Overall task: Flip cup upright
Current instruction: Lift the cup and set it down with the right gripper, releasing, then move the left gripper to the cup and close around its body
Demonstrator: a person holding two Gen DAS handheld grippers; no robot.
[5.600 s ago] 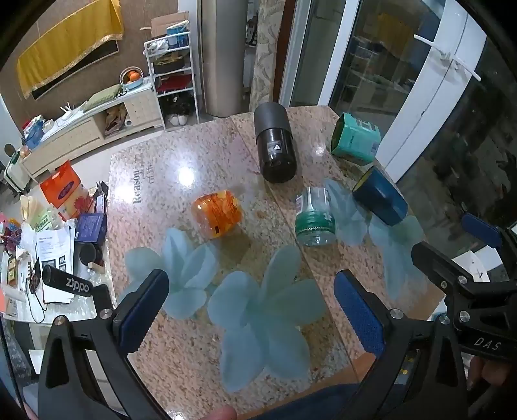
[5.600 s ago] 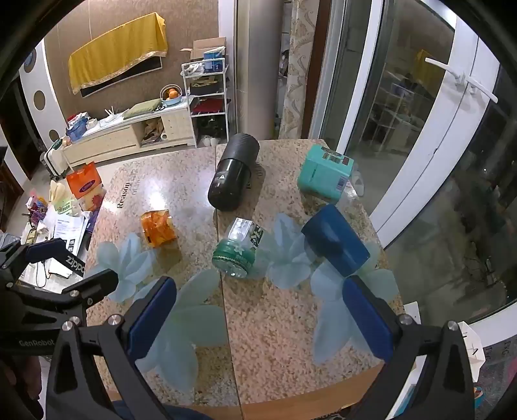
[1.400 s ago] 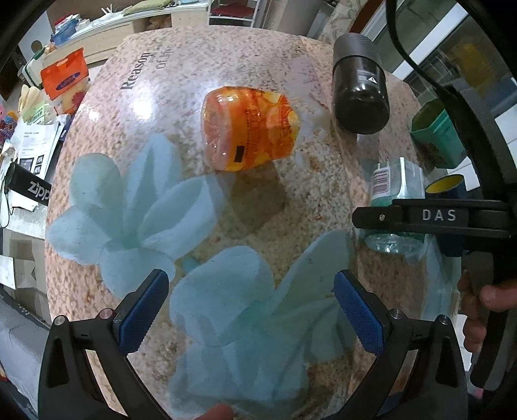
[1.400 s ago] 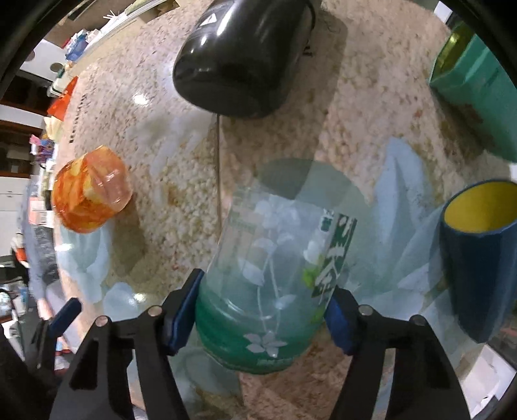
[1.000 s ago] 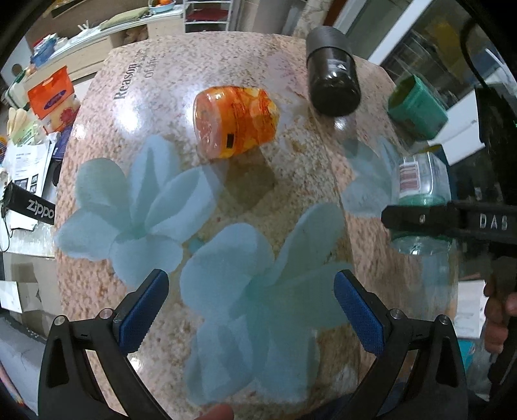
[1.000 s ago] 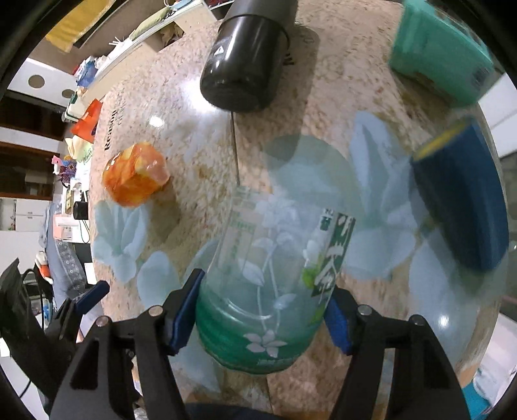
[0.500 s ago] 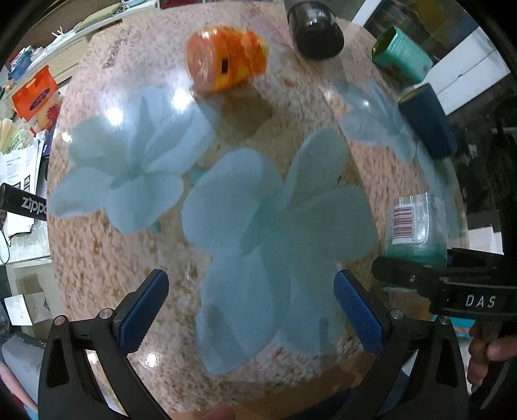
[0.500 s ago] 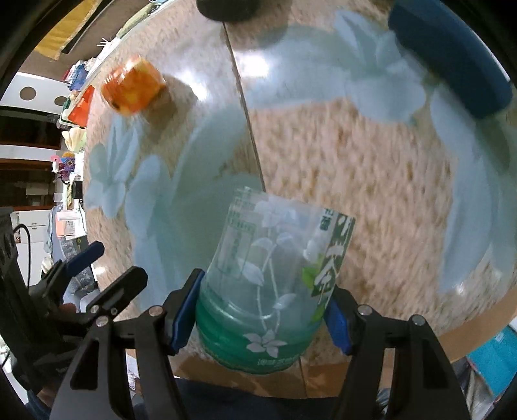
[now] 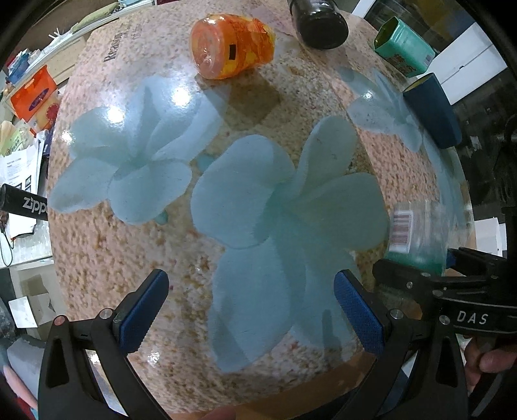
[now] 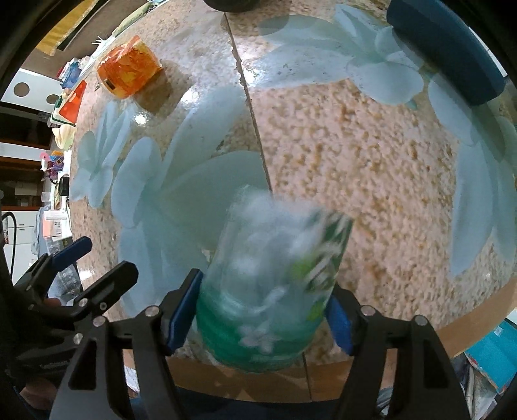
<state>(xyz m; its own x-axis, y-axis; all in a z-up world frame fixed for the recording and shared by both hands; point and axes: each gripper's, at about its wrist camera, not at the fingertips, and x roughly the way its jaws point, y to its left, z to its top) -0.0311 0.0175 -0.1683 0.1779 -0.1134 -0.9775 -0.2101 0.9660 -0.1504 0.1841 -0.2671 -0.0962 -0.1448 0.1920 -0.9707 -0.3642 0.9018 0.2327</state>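
Nearest, the right gripper is clamped on the clear cup, its blue pads pressed against the ribbed green band at one end. That cup is smeared with motion, so I cannot tell its exact tilt or which end is the mouth; it sits over the near edge of the table, and whether it touches the top is unclear. It looks like thin see-through plastic: light, a bit springy, smooth and apt to slip or buckle if squeezed hard. The ribbed band seems the sensible place to hold, stiffer and less slick than the printed wall above it.

Beside it, the left gripper hangs with its jaws wide apart and nothing between them, over the pale blue flower pattern.

Farther off lie an orange cup on its side, a dark blue cup also on its side, a teal carton and, at the far edge, a black flask.
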